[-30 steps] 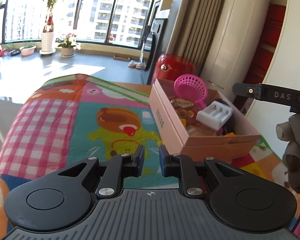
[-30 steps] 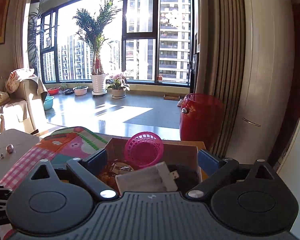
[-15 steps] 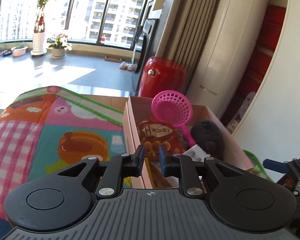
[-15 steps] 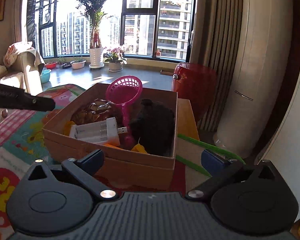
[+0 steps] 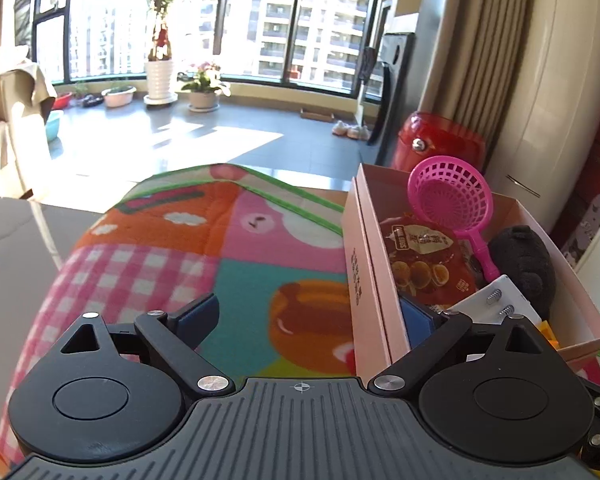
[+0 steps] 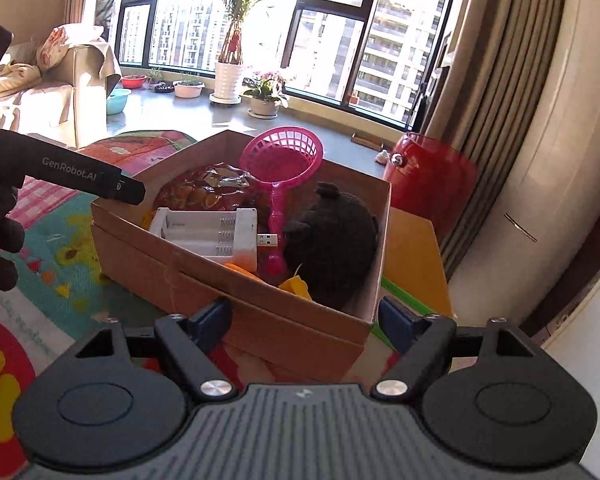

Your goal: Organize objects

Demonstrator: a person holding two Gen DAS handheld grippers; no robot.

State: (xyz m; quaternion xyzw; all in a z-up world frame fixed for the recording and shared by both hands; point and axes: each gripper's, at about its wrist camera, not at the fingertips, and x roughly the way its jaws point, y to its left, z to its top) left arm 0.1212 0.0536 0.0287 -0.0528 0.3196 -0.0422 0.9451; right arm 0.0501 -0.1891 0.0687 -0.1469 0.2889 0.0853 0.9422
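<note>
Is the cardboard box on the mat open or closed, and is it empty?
Open and not empty. The cardboard box has no lid on top; inside lie a pink scoop, a white battery holder, a snack bag and a dark plush toy.

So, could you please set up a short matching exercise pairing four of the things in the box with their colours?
Things:
1. scoop
2. battery holder
3. plush toy
4. snack bag

Colours:
a. black
b. red, with golden-brown pieces pictured
c. pink
d. white

Pairs: 1-c, 2-d, 3-a, 4-b
</note>
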